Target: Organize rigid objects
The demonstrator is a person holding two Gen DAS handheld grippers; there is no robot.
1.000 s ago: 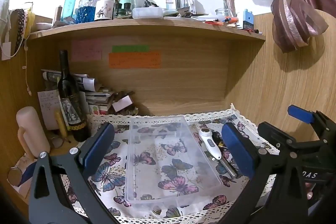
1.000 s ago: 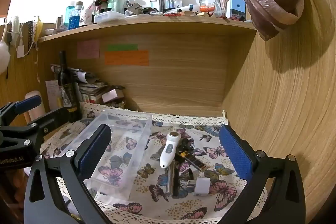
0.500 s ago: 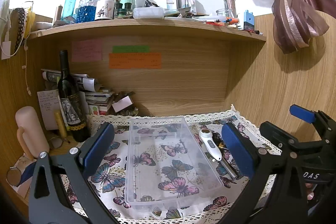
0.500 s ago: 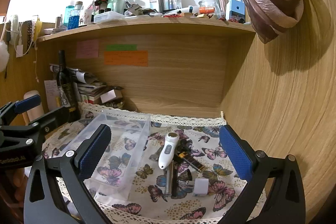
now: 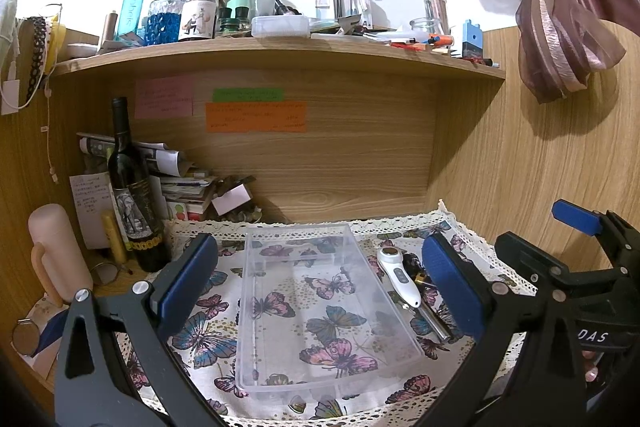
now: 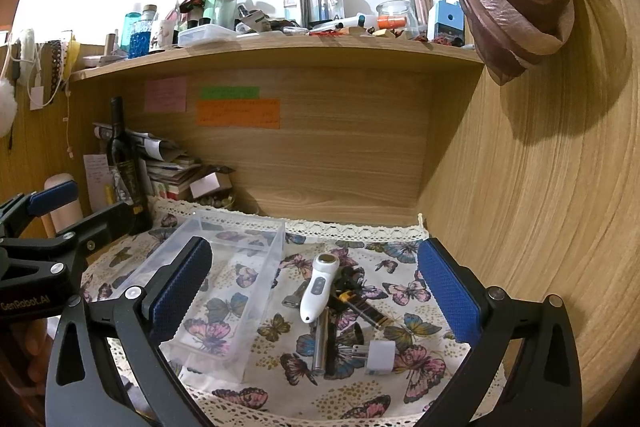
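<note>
- The loose stuff to sort is a small pile on the butterfly cloth, toward the right edge of the desk, just right of the clear plastic bin.
- On top of the pile is a white handheld gadget with a round head, pointing at the back wall. Its tip lies over a metal tube.
- Right next to those: a black-and-gold stick, a white plug adapter nearest the front edge, and some dark bits behind that I can't make out.
- The right gripper hovers above and in front of that pile, jaws spread wide, nothing between the blue pads. The white gadget sits right in the gap, well below.
- The left gripper is spread wide too and holds nothing. It's aimed at the bin, which shows between its pads.
- In the left view the right gripper's black frame sits at the right edge, with a bit of fingertip showing under it.
- The bin looks empty: you just see the butterfly print through the bottom. It lies lengthwise from the front edge toward the back.
- A dark wine bottle stands in the back left corner, off the cloth, beside a stack of papers.
</note>
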